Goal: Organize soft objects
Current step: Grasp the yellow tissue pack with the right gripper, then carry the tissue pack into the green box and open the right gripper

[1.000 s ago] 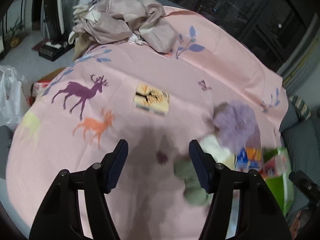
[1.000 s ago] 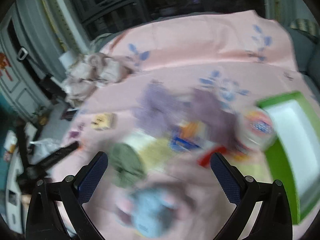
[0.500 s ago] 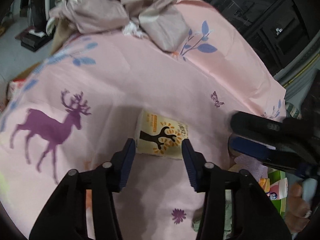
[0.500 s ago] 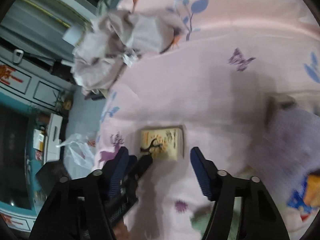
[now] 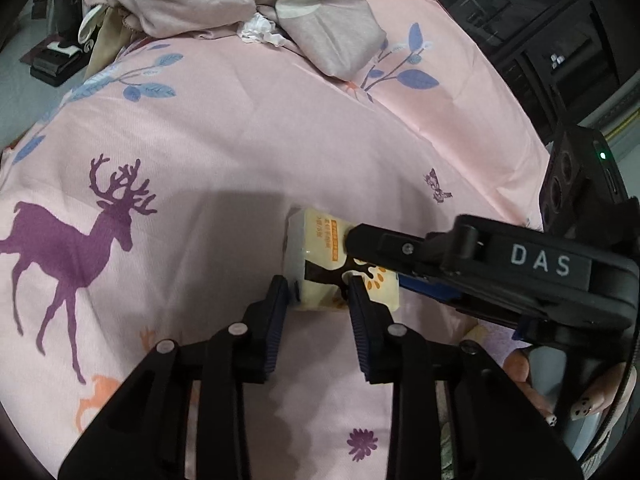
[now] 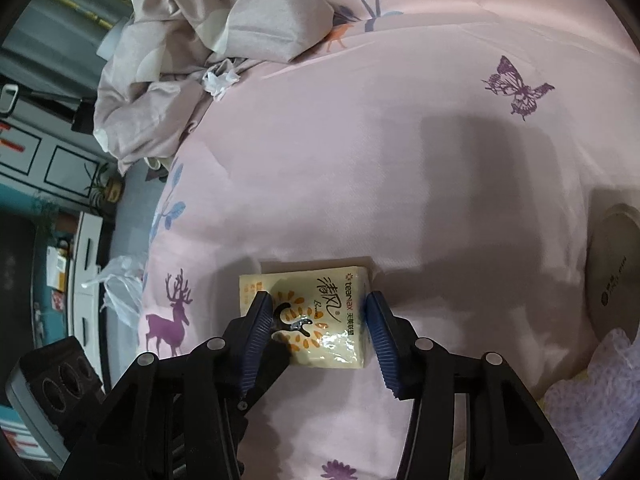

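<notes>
A yellow tissue pack (image 5: 320, 256) with a black tree print lies on the pink patterned bedsheet (image 5: 240, 140). My left gripper (image 5: 318, 286) is open, its jaws straddling the pack's near end. My right gripper (image 6: 320, 306) is open too, its jaws on either side of the same pack (image 6: 316, 312). In the left wrist view the right gripper's finger (image 5: 400, 248) reaches in from the right across the pack's top. Whether either gripper touches the pack I cannot tell.
A heap of crumpled beige cloth (image 5: 224, 4) with a white tissue wad (image 5: 258, 32) lies at the sheet's far end. A pale round object (image 6: 614, 272) and a lilac fluffy item (image 6: 592, 392) lie at the right. The floor, furniture and a plastic bag (image 6: 120, 284) are beyond the bed's left edge.
Both grippers have moved in over the bed onto the tissue pack, which is now between both pairs of jaws. The left jaws have narrowed. The soft toys have left view.
</notes>
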A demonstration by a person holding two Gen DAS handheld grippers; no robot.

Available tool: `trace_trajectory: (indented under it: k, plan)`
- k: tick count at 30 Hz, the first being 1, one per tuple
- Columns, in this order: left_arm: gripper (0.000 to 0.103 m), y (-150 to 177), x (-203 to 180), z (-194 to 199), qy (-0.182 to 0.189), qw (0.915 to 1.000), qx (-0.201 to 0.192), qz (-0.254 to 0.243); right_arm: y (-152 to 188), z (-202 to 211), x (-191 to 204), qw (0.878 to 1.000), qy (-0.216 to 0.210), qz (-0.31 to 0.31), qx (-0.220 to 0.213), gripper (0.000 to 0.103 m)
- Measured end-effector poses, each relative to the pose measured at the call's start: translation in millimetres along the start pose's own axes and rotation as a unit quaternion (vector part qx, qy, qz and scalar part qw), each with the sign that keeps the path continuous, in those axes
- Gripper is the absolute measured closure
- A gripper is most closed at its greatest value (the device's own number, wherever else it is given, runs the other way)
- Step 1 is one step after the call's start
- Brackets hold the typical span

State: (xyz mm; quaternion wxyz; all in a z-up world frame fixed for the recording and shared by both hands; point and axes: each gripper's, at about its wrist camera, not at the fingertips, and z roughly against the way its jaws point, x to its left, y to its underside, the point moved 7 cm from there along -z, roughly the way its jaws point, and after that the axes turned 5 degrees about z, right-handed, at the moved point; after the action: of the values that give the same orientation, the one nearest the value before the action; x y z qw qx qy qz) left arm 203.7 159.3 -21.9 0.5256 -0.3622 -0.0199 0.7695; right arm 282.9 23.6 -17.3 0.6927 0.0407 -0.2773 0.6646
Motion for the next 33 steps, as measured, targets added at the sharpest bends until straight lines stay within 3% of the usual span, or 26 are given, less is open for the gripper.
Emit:
trace_trajectory:
  k: [6, 11, 17, 22, 25, 29, 33]
  plan:
    - [0.074, 13, -15, 8, -0.03, 0.9991, 0.014, -0.026, 12, 7, -2, 1.0, 0.009, 0.003, 0.018, 0.051]
    - [0.073, 32, -15, 2, -0.027, 0.9986, 0.038, -0.022, 24, 6, -7, 0.999, 0.034, 0.012, 0.032, 0.051]
    - [0.072, 31, -11, -3, -0.023, 0.999, 0.037, -0.009, 22, -5, -9, 0.998, 0.044, 0.022, 0.031, 0.049]
    - [0.073, 33, -14, 0, -0.018, 0.9992, 0.034, -0.013, 22, -8, -6, 0.999, 0.029, 0.028, 0.028, 0.043]
    - [0.073, 33, -24, 15, -0.037, 0.9987, 0.013, -0.033, 29, 4, 3, 0.998, 0.02, 0.051, 0.015, 0.043]
    - [0.074, 37, -52, 49, -0.019, 0.9976, -0.027, -0.061, 37, 54, 13, 0.998, -0.001, 0.058, -0.034, 0.043]
    - [0.073, 59, -101, 86, -0.025, 0.988, -0.078, -0.13, 56, 115, 15, 0.993, -0.012, 0.071, -0.093, 0.043]
